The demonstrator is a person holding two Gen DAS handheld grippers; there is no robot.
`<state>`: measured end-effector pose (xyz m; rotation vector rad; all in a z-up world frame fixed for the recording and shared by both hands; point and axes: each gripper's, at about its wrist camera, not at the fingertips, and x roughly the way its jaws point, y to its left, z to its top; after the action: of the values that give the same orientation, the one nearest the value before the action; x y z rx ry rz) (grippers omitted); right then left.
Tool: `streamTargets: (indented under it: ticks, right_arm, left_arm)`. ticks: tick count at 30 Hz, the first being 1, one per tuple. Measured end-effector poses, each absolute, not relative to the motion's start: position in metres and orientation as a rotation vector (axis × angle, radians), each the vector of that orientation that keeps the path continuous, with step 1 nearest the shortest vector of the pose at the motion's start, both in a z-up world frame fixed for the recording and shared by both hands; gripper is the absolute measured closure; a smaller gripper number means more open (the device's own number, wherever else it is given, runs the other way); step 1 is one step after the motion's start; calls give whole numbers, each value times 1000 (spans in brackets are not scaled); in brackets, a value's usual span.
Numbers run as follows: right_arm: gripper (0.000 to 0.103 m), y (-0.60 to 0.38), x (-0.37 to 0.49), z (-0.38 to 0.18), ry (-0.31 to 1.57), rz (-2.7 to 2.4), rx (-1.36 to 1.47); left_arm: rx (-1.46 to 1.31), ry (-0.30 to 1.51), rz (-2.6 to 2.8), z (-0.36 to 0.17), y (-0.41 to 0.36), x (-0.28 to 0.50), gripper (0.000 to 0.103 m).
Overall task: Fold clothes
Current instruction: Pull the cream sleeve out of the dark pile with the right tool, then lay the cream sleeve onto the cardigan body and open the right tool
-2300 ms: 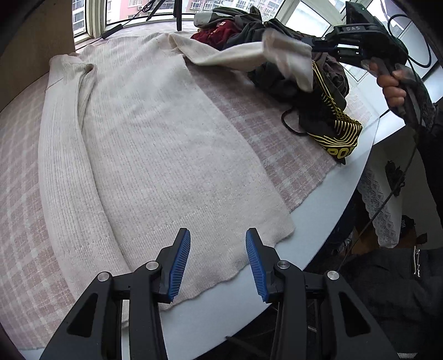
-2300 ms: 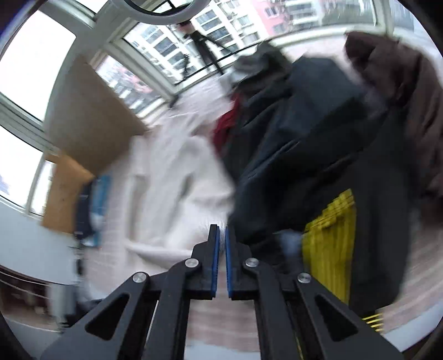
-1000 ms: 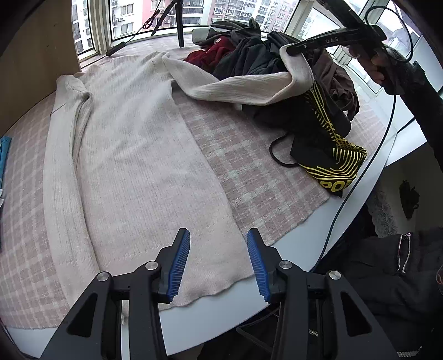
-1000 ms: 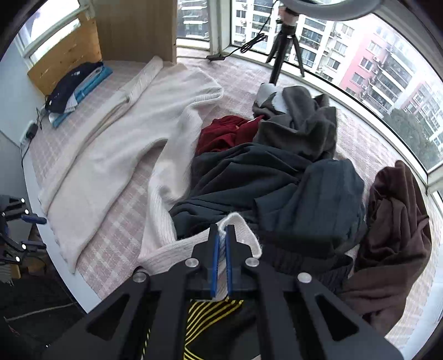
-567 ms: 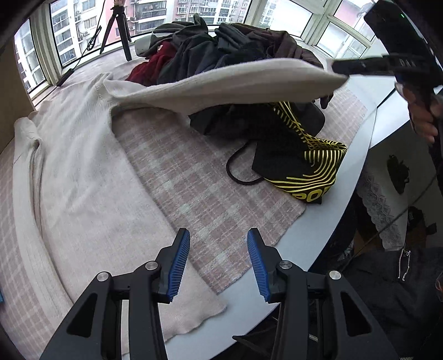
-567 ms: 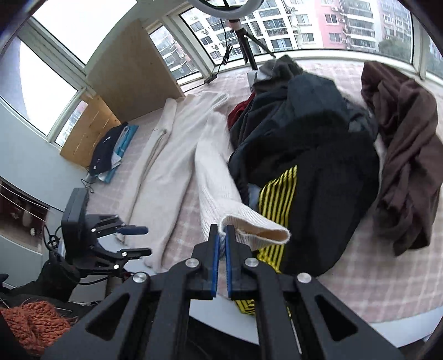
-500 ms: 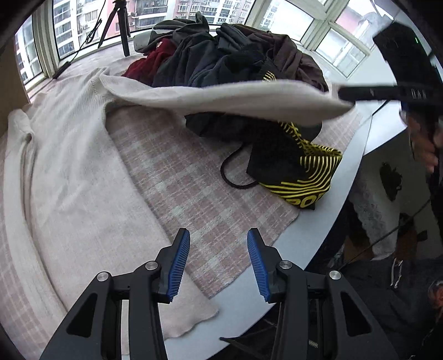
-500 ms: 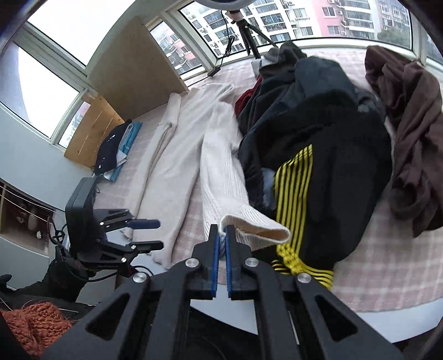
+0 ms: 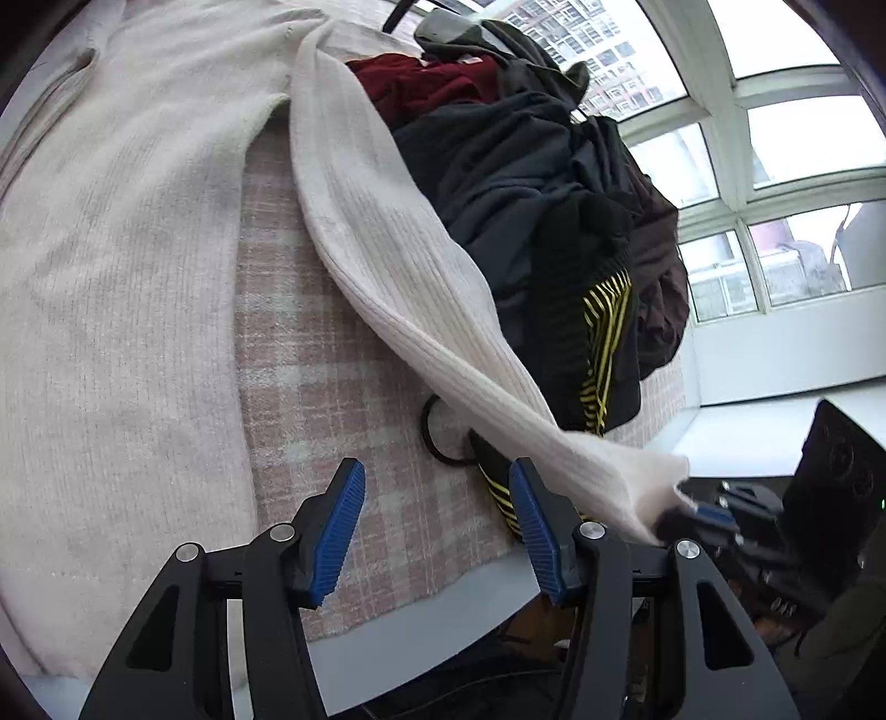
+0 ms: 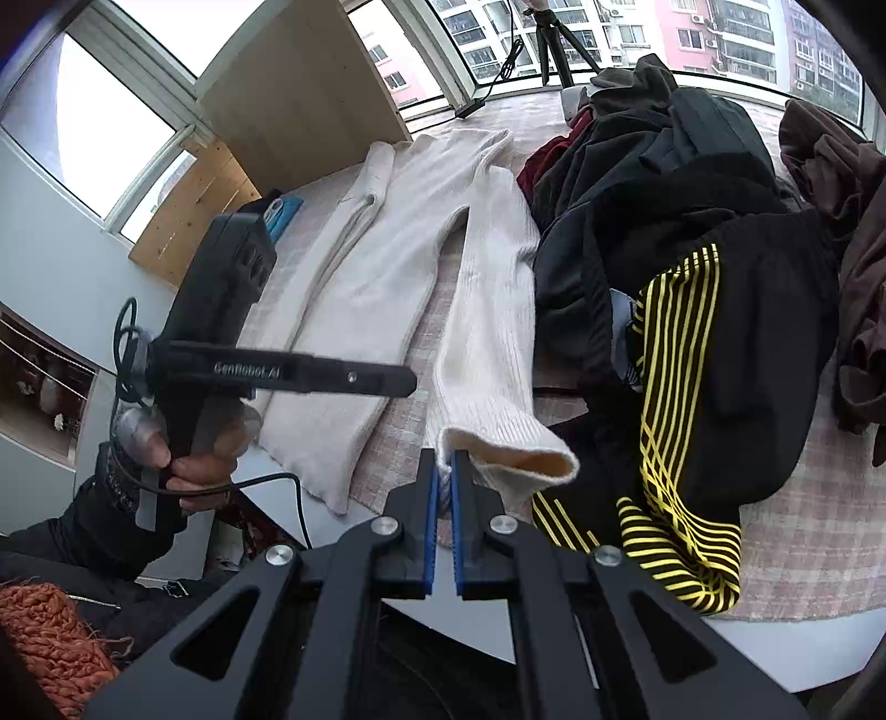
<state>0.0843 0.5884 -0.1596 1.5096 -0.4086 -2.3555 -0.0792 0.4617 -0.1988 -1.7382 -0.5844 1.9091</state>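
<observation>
table: pink plaid cloth, window bay behind
sweater: flat, left end
pile: right end
left gripper: opening, empty
right gripper: pinching sleeve cuff

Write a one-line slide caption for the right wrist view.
Right gripper pinches the cream sweater's cuff beside a dark clothes pile.

Daylight admitted through white-framed bay windows, apartment blocks seen outside, a wooden panel leaned at the glass, a tripod stood on the sill, pink-checked cloth spread over the table.
</observation>
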Motion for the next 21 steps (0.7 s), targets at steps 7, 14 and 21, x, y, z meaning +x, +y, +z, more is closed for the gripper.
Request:
streamTargets:
  ticks: [7, 14, 21]
  right_arm:
    - [99, 573, 88, -174, -313, -2339, 1538]
    - [99, 573, 91, -171, -337, -2339, 1495]
    - [94, 572, 73, -162, -347, -2245, 1515]
  left_arm:
    - [-1814, -589, 1928, -200, 476, -95, 47]
    - [-1895, -554, 1875, -225, 494, -96, 51]
    - [-1780, -544, 1945, -212, 473, -83, 100]
